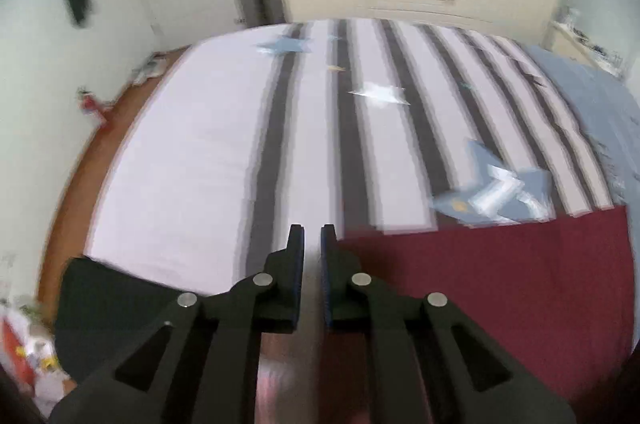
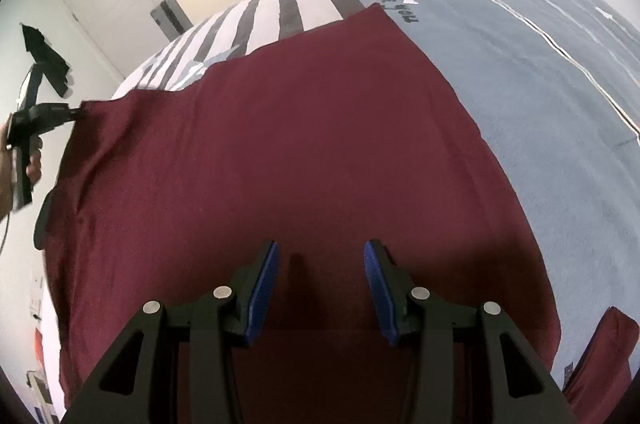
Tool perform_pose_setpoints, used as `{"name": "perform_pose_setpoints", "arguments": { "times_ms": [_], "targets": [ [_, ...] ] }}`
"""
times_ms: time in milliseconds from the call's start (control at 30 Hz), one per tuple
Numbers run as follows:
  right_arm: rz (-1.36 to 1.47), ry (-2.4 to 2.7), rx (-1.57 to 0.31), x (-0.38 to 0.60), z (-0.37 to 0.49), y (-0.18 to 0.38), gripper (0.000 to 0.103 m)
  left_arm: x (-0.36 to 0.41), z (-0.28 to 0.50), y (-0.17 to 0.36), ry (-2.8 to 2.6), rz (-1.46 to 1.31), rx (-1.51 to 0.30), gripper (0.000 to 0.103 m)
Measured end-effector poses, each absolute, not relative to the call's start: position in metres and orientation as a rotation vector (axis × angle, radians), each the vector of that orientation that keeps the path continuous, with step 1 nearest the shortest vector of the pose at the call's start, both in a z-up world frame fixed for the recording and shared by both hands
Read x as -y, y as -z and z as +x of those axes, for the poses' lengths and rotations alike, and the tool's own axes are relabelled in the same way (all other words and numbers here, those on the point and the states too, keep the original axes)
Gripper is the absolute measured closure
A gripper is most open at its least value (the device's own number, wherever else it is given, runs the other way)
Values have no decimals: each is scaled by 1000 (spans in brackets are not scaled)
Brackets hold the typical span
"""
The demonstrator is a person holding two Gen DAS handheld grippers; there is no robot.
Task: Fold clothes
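The left gripper (image 2: 78, 113) pinches the left edge of the maroon garment (image 2: 304, 152), lifting it off the striped bed cover (image 1: 224, 144); the garment otherwise lies spread flat on the bed. This looks like a side fold in hand, calling for carrying that edge across. The right gripper (image 2: 320, 284) hovers wide open above the near hem, holding nothing.

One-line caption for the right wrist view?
Open right gripper above maroon garment on bed; left gripper pinches its far edge.
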State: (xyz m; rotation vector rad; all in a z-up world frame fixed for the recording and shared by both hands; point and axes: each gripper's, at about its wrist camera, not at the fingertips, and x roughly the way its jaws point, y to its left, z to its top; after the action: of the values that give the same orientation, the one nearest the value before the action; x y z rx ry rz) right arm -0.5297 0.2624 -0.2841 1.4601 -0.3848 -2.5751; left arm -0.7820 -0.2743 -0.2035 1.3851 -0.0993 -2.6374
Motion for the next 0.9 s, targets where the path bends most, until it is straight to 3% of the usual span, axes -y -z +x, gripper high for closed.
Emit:
{"name": "perform_pose_setpoints", "arguments": {
  "times_ms": [267,467,733,900],
  "targets": [
    [1456,2543,327,-238,-532,282,62,266,-724,242,2689,1575,-12,94],
    [1444,2490,302,-219,-523,283,62,241,-641,271,2729,1744,-238,94],
    [1406,2428,215,-192,-486,283,62,230,-534,292,2735,1800,-345,94],
    [1406,2387,176,-176,-464,285,62,256,-508,330,2628,1795,-292,94]
  ]
}}
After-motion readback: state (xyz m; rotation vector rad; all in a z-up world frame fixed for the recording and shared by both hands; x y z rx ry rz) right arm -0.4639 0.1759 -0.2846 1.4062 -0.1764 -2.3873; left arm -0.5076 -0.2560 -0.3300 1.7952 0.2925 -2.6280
